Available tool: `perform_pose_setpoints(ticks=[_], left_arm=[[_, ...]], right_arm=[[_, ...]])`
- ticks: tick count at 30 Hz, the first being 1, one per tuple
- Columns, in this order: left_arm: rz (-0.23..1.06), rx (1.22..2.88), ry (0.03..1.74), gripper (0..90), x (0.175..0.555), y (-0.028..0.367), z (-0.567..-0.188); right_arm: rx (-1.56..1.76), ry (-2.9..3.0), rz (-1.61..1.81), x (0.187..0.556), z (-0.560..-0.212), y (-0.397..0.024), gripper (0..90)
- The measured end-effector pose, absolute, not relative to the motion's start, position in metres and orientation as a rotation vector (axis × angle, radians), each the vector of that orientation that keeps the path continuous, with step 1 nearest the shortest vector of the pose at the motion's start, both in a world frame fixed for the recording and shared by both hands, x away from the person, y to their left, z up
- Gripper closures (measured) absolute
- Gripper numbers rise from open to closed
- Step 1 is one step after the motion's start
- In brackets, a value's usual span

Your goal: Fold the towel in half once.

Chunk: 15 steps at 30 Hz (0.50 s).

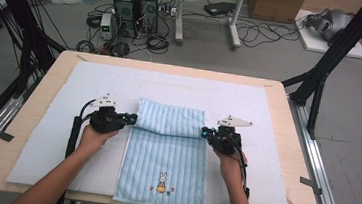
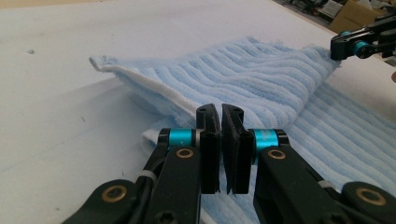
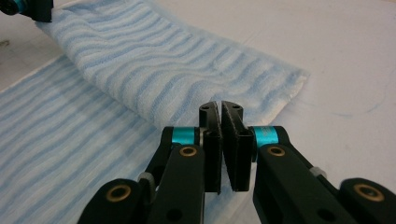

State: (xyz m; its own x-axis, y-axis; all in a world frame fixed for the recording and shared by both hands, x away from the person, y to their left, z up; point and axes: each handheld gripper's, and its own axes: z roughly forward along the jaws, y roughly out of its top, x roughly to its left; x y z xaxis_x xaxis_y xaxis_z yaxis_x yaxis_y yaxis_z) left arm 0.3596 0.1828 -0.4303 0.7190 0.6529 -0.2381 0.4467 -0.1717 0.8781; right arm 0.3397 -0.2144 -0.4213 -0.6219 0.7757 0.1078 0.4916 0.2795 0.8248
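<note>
Folding a towel (image 1: 165, 150) on a padded table (image 1: 43, 99). We see the left gripper (image 1: 132, 118) and the right gripper (image 1: 205, 132) set at opposite side edges of the towel, level with each other, so that the cloth between them travels as one straight line and the fold stays square. Each gripper has its jaws pinched together on a towel corner: in the left gripper view the left gripper (image 2: 220, 116) has the pads nearly touching, with the towel (image 2: 243, 79) hem running in between them, and in the right gripper view the right gripper (image 3: 219, 114) is likewise clamped, the towel (image 3: 154, 65) edge caught at its tips. A thin hem needs almost full closure, which we judge explains the narrow gap.

Ahead of both grippers the far part of the towel lies doubled over, forming a soft roll at the fold. Behind and between them, toward the person, the single layer lies flat, its rabbit motif (image 1: 162, 180) at the near hem. We judge the fold about halfway brought over. The white mat (image 1: 263, 165) under the towel gives a yielding surface that lets the jaw tips slip beneath an edge.
</note>
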Motion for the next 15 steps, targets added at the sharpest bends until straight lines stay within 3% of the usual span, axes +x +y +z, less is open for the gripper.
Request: perform_pose_setpoints(ticks=[6, 8, 11, 15], left_arm=[[0.185, 1.845, 0.870, 85.2, 0.344, 0.188, -0.444], [0.192, 1.840, 0.865, 83.1, 0.344, 0.189, -0.443], [0.229, 1.811, 0.912, 57.0, 0.345, 0.191, -0.443], [0.273, 1.787, 0.946, 46.9, 0.350, 0.194, -0.440]], right_arm=[[1.165, 2.283, 1.239, 0.324, -0.427, -0.215, 86.0], [1.150, 2.279, 1.220, 0.321, -0.428, -0.216, 78.7], [1.196, 2.208, 1.257, 0.318, -0.424, -0.223, 65.6], [1.268, 2.127, 1.284, 0.320, -0.423, -0.234, 50.8]])
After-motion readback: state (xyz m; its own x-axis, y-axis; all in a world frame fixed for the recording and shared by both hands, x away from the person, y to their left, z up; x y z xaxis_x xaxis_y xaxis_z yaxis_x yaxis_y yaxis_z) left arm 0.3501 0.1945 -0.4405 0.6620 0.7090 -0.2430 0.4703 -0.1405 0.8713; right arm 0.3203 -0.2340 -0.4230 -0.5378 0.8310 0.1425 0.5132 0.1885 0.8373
